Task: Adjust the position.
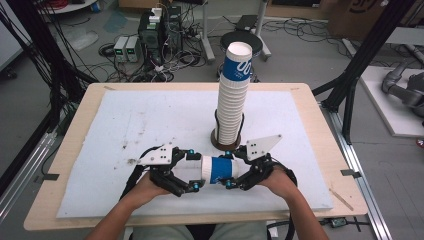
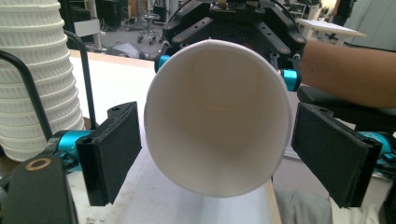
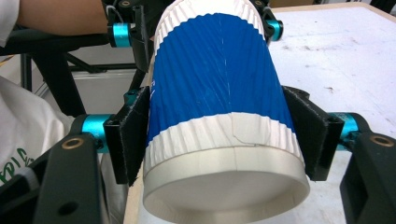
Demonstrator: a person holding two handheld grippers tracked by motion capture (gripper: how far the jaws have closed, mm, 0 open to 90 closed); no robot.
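A blue and white ribbed paper cup (image 1: 218, 170) lies on its side in the air near the table's front edge, between my two grippers. My right gripper (image 1: 229, 169) is shut on the cup's (image 3: 219, 93) base end, with both pads pressed to its sides. The cup's open mouth (image 2: 215, 116) faces my left gripper (image 1: 194, 170), which is open, its pads (image 2: 112, 149) flanking the rim with a gap on each side. Just behind stands a tall stack of cups (image 1: 233, 95) in a black wire holder (image 1: 217, 131).
A white foam board (image 1: 150, 120) covers the wooden table (image 1: 75, 135). The cup stack (image 2: 37, 79) rises close to the left gripper's left side. Beyond the far edge are a round stool (image 1: 241, 41), boxes and cables (image 1: 150, 45) on the floor.
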